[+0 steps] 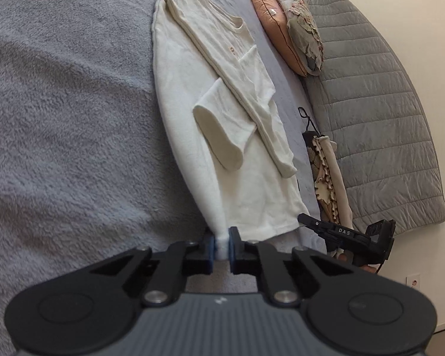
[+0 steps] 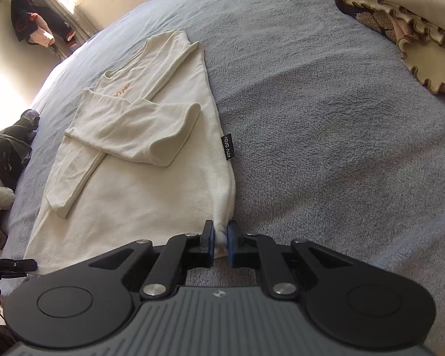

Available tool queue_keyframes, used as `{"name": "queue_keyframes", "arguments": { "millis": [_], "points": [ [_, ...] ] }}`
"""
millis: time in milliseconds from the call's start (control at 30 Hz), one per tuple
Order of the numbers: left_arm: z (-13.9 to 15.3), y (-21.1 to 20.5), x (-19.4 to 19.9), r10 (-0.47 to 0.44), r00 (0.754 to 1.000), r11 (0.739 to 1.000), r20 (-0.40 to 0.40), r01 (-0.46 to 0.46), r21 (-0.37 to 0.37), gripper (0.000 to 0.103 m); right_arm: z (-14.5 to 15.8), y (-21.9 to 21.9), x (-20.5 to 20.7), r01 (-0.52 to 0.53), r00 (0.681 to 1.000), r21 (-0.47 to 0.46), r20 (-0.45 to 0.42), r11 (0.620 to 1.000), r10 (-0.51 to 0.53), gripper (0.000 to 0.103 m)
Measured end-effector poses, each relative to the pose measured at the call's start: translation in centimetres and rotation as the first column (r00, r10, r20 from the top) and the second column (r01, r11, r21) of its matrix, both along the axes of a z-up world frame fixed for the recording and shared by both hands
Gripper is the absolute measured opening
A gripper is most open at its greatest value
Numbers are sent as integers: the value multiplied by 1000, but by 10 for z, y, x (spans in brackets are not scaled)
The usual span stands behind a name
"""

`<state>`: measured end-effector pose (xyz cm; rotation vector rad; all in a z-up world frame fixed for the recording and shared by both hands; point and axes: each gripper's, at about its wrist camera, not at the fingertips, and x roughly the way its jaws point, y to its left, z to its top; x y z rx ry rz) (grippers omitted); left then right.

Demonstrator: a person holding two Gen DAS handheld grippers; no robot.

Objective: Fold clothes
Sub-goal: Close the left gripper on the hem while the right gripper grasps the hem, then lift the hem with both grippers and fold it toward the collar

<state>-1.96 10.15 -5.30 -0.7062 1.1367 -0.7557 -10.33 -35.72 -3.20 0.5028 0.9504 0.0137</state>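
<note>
A cream long-sleeved shirt (image 1: pixel 222 95) lies flat on the grey fleece blanket (image 1: pixel 59 118), with both sleeves folded across its body. In the left wrist view my left gripper (image 1: pixel 221 244) is shut on one corner of the shirt's hem, and white cloth is bunched between the blue pads. The right gripper (image 1: pixel 304 219) shows there at the hem's other corner. In the right wrist view the shirt (image 2: pixel 139 160) has a small black label on its side seam. My right gripper (image 2: pixel 221 238) is shut on the hem corner below that seam. The left gripper (image 2: pixel 34 264) reaches in from the left edge.
Two pillows (image 1: pixel 281 20) and a grey quilted cover (image 1: pixel 370 118) lie along the wall side of the bed. A folded cream frilled cloth (image 2: pixel 415 29) sits on the blanket (image 2: pixel 326 118) beyond the shirt. Dark clothes (image 2: pixel 9 142) lie off the bed's other edge.
</note>
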Motion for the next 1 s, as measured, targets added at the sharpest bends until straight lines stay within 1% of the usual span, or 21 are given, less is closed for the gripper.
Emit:
{"name": "queue_keyframes", "arguments": {
  "millis": [100,200,333,467,667,767,833,900,1000],
  "points": [
    [20,1,-4,20,997,999,69,-18,-35,9,19,-3,-7,13,997,50,78,999,-17,8],
    [38,1,-12,35,992,999,120,-31,-29,8,38,-5,-16,25,989,74,143,997,-36,8],
    [50,4,-24,37,988,999,150,-35,-11,8,54,-8,-24,37,982,97,182,995,-54,8],
    [59,6,-35,36,987,999,159,-36,-3,8,64,-10,-30,42,980,93,191,995,-59,7],
    [62,13,-58,19,990,1000,143,-16,-22,8,73,-9,-50,27,981,67,192,997,-40,7],
    [48,19,-65,26,994,999,103,-23,-24,8,69,-9,-60,15,984,60,176,998,-25,7],
    [33,21,-62,33,998,999,60,-32,-17,8,63,-9,-60,11,988,52,151,999,-18,7],
    [22,20,-56,44,999,999,12,-44,-25,8,55,-9,-53,13,992,51,124,999,-19,7],
    [15,18,-42,62,998,998,-13,-62,-26,8,47,-9,-37,27,996,53,88,998,-31,8]
  ]
}}
